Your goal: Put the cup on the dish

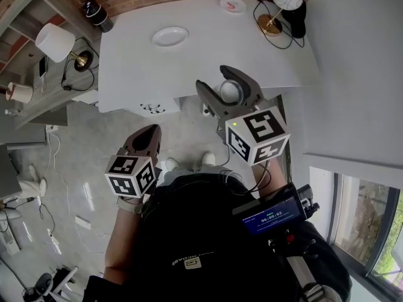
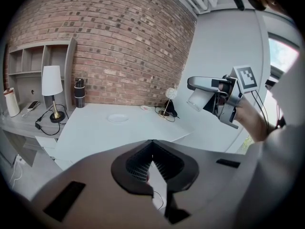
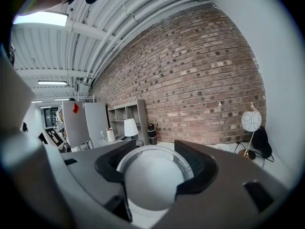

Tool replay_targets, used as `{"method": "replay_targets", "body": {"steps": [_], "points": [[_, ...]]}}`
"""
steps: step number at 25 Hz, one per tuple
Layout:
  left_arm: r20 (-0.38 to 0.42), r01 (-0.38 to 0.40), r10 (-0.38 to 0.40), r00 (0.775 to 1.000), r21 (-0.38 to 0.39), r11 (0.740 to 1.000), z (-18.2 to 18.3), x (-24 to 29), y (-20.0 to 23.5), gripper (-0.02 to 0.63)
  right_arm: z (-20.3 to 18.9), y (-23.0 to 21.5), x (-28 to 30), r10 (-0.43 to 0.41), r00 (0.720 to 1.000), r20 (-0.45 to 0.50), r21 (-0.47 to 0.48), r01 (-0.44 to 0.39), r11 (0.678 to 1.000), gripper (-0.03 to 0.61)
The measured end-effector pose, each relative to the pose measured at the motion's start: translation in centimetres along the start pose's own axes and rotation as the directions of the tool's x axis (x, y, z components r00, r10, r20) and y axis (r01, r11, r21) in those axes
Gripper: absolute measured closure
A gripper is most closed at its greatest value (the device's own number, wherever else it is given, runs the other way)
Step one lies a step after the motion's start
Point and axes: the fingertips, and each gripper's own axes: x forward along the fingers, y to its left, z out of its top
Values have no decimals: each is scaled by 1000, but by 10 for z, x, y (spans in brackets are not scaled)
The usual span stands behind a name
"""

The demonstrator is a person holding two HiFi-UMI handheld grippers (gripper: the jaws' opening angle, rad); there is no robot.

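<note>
**Q:** Where is the cup, and what holds it?

**A:** The cup (image 3: 153,182) is clamped between the fingers (image 3: 199,168) of the right gripper (image 1: 230,80), in the air by the near edge of the tabletop (image 1: 208,58). The dish (image 1: 170,36) lies bare farther in, well apart.

**Q:** And the left gripper (image 1: 147,133)?

**A:** It hangs low over the floor, fingers (image 2: 137,163) pressed together on nothing.

**Q:** How should the carry be done?

**A:** Probably keep the cup level, bring it over the dish's centre, lower it until the base sits flat, and only then release.

Brick wall (image 2: 119,42) behind white table (image 1: 126,61); grey shelving (image 2: 28,66) left; polished grey floor (image 1: 75,162); window (image 1: 371,225) right.
</note>
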Motion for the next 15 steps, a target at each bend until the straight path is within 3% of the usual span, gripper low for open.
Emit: {"method": "replay_targets", "body": {"steps": [15], "points": [[9,-55,55,998,14,998,-1,24,-50,609,-18,-49,-33,39,999,7,40,-39,998,324]]}}
